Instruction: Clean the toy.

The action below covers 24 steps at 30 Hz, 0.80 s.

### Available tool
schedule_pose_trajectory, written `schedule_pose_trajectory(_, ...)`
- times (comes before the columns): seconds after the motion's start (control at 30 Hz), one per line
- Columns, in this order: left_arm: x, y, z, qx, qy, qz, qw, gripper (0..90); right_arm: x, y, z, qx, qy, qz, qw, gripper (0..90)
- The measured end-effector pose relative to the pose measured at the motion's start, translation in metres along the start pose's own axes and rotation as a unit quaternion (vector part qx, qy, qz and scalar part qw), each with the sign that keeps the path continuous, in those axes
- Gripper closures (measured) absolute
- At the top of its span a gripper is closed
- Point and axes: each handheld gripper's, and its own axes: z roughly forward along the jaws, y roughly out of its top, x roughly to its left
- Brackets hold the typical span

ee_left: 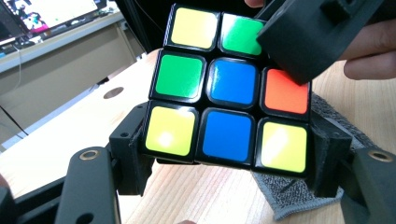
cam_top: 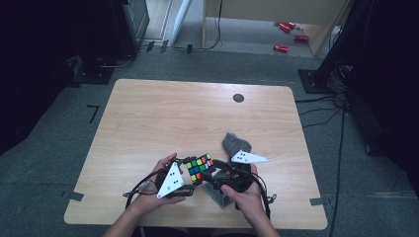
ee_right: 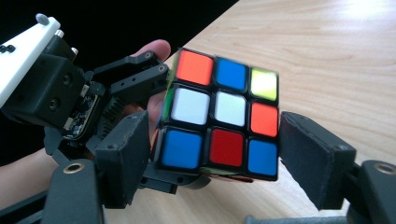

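I hold a pair of black two-jaw tongs in each hand, low and near the front edge of the wooden table [cam_top: 148, 113], and they meet around one scrambled puzzle cube [cam_top: 200, 167].

My left tongs [ee_left: 229, 154] grasp the cube. In the left gripper view, the two black jaws sit against the left and right sides of the cube's bottom row, touching it, and the cube stands up above them. The face toward that camera shows yellow and green on top, green, blue and orange in the middle, and yellow, blue, yellow at the bottom.

My right tongs [ee_right: 212, 156] are loose around the same cube. In the right gripper view, the left jaw lies right beside the cube's lower left corner, while the right jaw stands clear of it, with a strip of table visible in the gap. This face shows orange, blue and yellow-green on top, white, white and orange in the middle, and blue, red, blue below. The cube looks slightly blurred at its right edge. My left hand [ee_right: 156, 51] is behind it.

From the high view, the cube is lifted between my two hands, left hand [cam_top: 160, 185] to its left and right hand [cam_top: 244, 190] to its right. A grey cloth [cam_top: 236, 143] lies on the table just beyond and beneath my right hand. A small dark round hole [cam_top: 238, 98] sits farther back on the tabletop, well apart.
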Motion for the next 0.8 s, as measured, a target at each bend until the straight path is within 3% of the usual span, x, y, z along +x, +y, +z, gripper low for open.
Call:
schedule_pose_trajectory(0.13,0.005,-0.001,-0.002,0.001,0.009,-0.014,0.9999,33.9,-0.002,0.003,-0.007,-0.021,-0.002,-0.005,0.9998,26.4)
schedule_pose_trajectory(0.27,0.011,-0.003,-0.005,0.001,0.016,-0.035,0.9992,34.0,-0.008,0.007,-0.017,-0.052,-0.023,-0.015,0.9983,27.5)
schedule_pose_trajectory(0.37,0.016,-0.004,-0.007,0.003,0.018,-0.05,0.9986,34.0,-0.013,0.008,-0.023,-0.065,-0.066,-0.044,0.9947,28.2)
schedule_pose_trajectory(0.43,0.019,-0.004,-0.008,0.003,0.017,-0.063,0.9979,34.0,-0.018,0.007,-0.026,-0.07,-0.101,-0.071,0.9899,27.9)
schedule_pose_trajectory(0.57,0.025,-0.004,-0.012,0.008,0.015,-0.093,0.9956,34.0,-0.032,0.002,-0.029,-0.051,-0.167,-0.137,0.9751,27.7)
schedule_pose_trajectory(0.7,0.03,-0.005,-0.014,0.012,0.017,-0.118,0.9928,34.0,-0.049,-0.007,-0.03,-0.016,-0.183,-0.19,0.9644,24.2)
schedule_pose_trajectory(0.73,0.032,-0.006,-0.015,0.012,0.018,-0.126,0.9918,34.0,-0.052,-0.009,-0.03,-0.009,-0.182,-0.197,0.9634,23.5)
schedule_pose_trajectory(0.8,0.035,-0.006,-0.016,0.013,0.018,-0.137,0.9903,34.0,-0.061,-0.015,-0.031,0.021,-0.169,-0.201,0.9648,21.4)
